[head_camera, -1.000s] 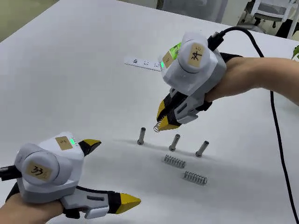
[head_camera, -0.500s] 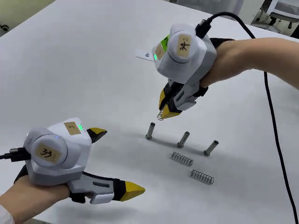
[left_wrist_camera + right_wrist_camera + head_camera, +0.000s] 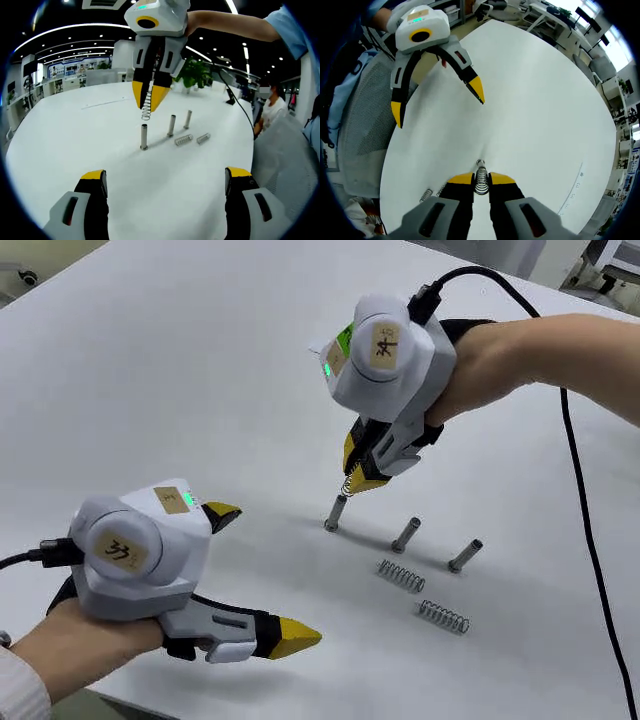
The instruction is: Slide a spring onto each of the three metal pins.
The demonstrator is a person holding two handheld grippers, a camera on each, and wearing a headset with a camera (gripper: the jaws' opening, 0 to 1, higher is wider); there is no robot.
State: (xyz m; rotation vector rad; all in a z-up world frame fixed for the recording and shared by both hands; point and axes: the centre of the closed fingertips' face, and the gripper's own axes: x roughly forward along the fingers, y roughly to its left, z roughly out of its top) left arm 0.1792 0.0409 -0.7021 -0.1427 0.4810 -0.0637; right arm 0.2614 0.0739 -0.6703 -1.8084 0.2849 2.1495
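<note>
White workbench top (image 3: pixel 150 390) carries the whole set-up. We record three metal pins standing upright on it in a row, counted from the left of the head view: first pin (image 3: pixel 335 513), second pin (image 3: pixel 405 535) and third pin (image 3: pixel 465 556). All three are bare. Two loose springs lie flat on the bench just beside the row, on the side nearer the person: one loose spring (image 3: pixel 401 576) by the second pin and the other loose spring (image 3: pixel 443 617) by the third pin. The right gripper (image 3: pixel 358 472) is clamped on the held spring (image 3: pixel 347 484), which hangs down from between its yellow tips. In the right gripper view the held spring (image 3: pixel 481 181) sits pinched between the tips, with the top of the first pin (image 3: pixel 480 163) directly beyond it. In the left gripper view the lower end of the held spring (image 3: pixel 146 111) hangs just above the first pin (image 3: pixel 144 137), and we cannot confirm contact. The left gripper (image 3: pixel 270 575) hovers near the bench edge, jaws spread wide and holding nothing. A black cable (image 3: pixel 575 490) trails from the right gripper across the bench. Against the picture of half a second ago, we find the held spring closer over the first pin; the left gripper remains spread, and the loose springs lie as before.
</note>
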